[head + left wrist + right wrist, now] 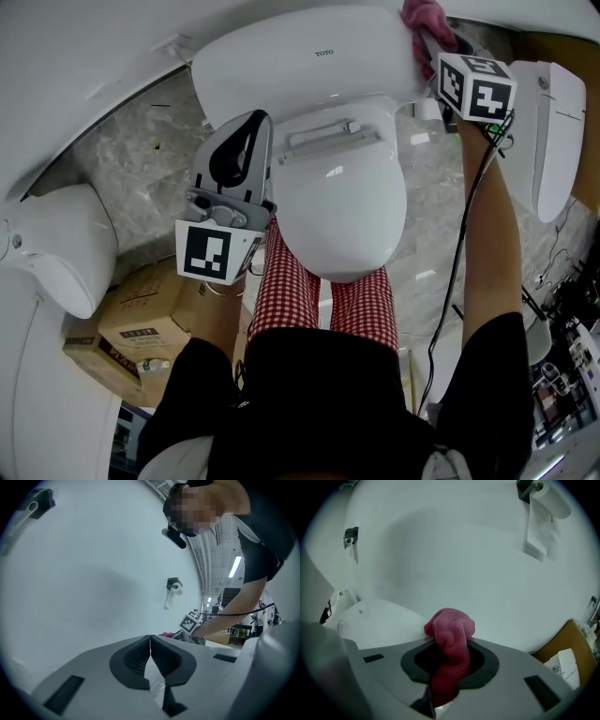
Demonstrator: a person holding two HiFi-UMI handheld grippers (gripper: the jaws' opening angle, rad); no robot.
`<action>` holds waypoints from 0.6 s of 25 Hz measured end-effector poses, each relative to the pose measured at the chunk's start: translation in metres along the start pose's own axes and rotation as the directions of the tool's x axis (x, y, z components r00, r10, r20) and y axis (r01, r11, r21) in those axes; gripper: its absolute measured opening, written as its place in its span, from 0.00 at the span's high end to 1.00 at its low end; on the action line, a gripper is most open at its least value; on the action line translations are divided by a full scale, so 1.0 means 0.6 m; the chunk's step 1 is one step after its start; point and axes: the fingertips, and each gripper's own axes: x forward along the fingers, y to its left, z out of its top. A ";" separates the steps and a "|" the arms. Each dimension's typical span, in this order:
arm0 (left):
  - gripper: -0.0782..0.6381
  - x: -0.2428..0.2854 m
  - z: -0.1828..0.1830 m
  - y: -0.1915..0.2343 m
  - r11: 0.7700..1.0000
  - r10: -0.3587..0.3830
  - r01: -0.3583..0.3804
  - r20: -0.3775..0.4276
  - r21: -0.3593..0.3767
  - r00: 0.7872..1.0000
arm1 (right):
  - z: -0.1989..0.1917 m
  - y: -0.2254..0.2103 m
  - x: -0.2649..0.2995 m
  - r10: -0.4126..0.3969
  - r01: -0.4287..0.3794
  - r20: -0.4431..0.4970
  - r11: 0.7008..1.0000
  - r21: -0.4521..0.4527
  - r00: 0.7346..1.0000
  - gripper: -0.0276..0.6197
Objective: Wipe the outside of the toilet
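Observation:
A white toilet (342, 202) with its lid down stands below me, its tank (300, 66) against the wall. My right gripper (427, 33) is shut on a pink cloth (424, 16) at the tank's right end; in the right gripper view the pink cloth (450, 644) hangs between the jaws, beside the tank top (379, 620). My left gripper (246, 141) hovers left of the bowl, shut with nothing in it; its closed fingertips (150, 641) face the wall.
A second toilet (56, 244) stands at the left and another white fixture (558, 131) at the right. Cardboard boxes (141, 328) lie on the marble floor at lower left. A toilet-paper holder (543, 494) hangs on the wall. Cables trail down my right arm.

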 end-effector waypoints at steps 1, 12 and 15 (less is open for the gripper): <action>0.88 0.000 0.000 0.001 1.000 0.001 -0.001 0.001 0.000 1.000 | -0.001 -0.001 0.001 -0.001 0.001 -0.002 1.000 -0.003 1.000 0.81; 0.88 0.005 -0.010 0.005 1.000 0.009 -0.009 -0.017 -0.004 1.000 | -0.009 -0.014 0.002 -0.013 0.012 0.007 0.996 0.085 1.000 0.81; 0.88 0.005 -0.016 0.003 1.000 0.003 -0.003 -0.025 -0.007 1.000 | -0.013 -0.024 0.006 -0.024 0.023 0.011 0.994 0.103 1.000 0.80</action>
